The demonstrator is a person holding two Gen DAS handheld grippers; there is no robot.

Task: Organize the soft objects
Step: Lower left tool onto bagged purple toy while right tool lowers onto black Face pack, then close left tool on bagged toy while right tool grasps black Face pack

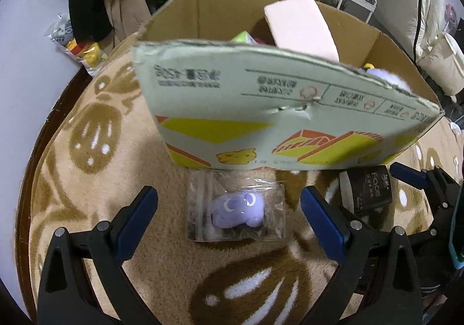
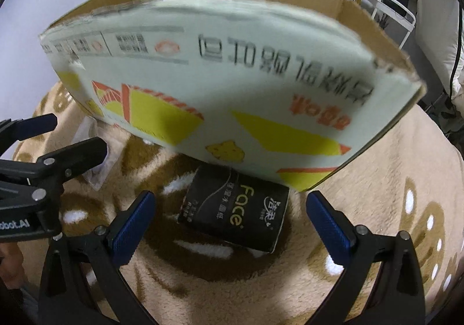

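Hovering with both sets of fingers spread wide and gripping nothing: your left gripper brackets the purple squishy toy sealed in a clear bag, your right gripper brackets the black tissue pack. Both lie on the brown patterned blanket, right against the cardboard box wall. Pinching only that slick bag could let it slip; reaching forward could bump the box. 2 soft things already poke out inside.
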